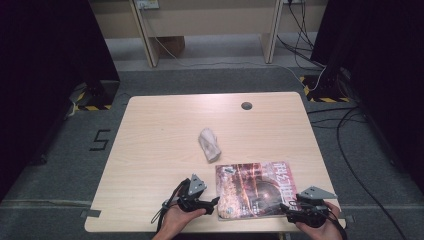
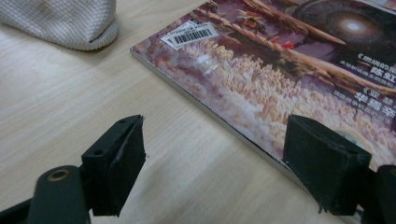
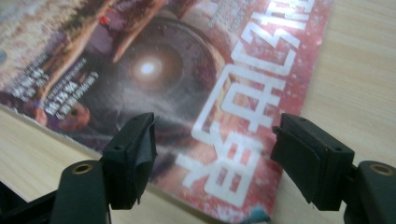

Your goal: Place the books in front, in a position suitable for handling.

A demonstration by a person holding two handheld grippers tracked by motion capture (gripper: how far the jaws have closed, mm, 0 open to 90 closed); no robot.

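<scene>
A magazine (image 1: pixel 255 187) with a reddish-brown cover lies flat near the table's front edge. My left gripper (image 1: pixel 214 202) sits at its left edge, open. In the left gripper view the jaws (image 2: pixel 219 154) straddle that edge, one over bare wood, one over the magazine (image 2: pixel 289 60), with nothing pinched. My right gripper (image 1: pixel 289 209) is at the front right corner, open too. In the right gripper view its jaws (image 3: pixel 215 149) stand wide above the magazine (image 3: pixel 163 70) and its large white title lettering.
A rolled white cloth (image 1: pixel 209 144) lies mid-table, just behind the magazine, and shows as the cloth (image 2: pixel 65 21) in the left gripper view. The wooden table (image 1: pixel 160 130) has a cable hole (image 1: pixel 246 105) at the back. Cables trail over the floor to the right.
</scene>
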